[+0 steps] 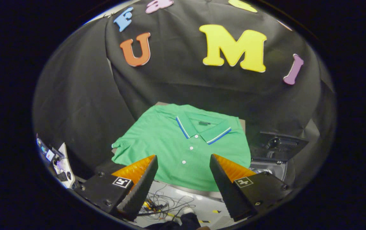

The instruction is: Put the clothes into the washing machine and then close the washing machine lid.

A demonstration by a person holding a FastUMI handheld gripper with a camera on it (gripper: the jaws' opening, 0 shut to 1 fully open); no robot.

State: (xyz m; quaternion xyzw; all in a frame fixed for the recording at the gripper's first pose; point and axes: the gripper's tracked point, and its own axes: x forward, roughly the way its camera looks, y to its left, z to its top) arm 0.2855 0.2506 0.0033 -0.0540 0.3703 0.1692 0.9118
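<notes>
Holding: I am keeping the gripper (183, 159) in the air above the near edge of the shirt, its fingers spread wide and gripping nothing.
Shirt: a green polo shirt (173, 143) is lying flat just beyond the fingers, buttoned, its collar pointing toward the far wall.
Washing machine: the washing machine (274, 159) is sitting to the right of the shirt, its lid (282, 143) standing raised.
Floor: loose cables (167, 203) are lying on the pale floor (199, 201) below, between the fingers.
</notes>
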